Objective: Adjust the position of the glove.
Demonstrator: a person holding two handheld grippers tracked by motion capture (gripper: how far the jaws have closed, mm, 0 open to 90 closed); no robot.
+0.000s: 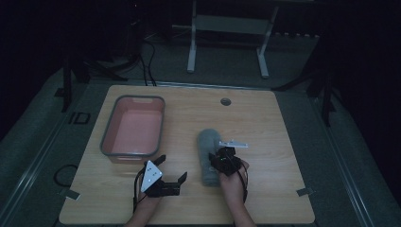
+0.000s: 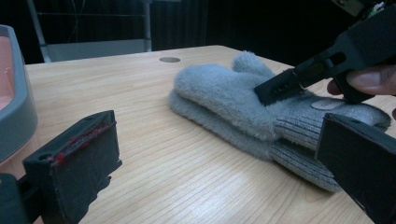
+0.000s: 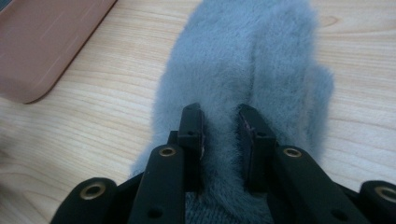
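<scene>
At the far left of the tabletop [image 1: 265,118] we see a grey-rimmed bin [image 1: 133,126] with a pink inside, standing empty near the left edge. In the left gripper view its grey wall [image 2: 16,102] sits at the left border.

Just in front of the bin we hold the left tool [image 1: 171,169], low over the wood and well apart from the mittens. Its jaws are spread wide with only bare wood between them; in the left gripper view the left tool [image 2: 219,158] looks across the grain at the mittens.

Right of centre lies a pair of fluffy grey mittens [image 1: 208,153], stacked one on the other, flat on the tabletop, cuffs toward us and tips pointing away. In the left gripper view the mittens [image 2: 219,93] show ribbed cuffs at the right.

Over the cuff end we hold the right tool [image 1: 222,158], tipped down onto the top mitten. In the right gripper view the right tool [image 3: 219,135] has its two black jaws sunk into the fleece, a ridge of pile bunched between them; the jaws stand a little apart and the pads press on that ridge, so it pinches the top mitten. From the left gripper view, one jaw of the right tool [image 2: 285,86] rests on the fleece.
</scene>
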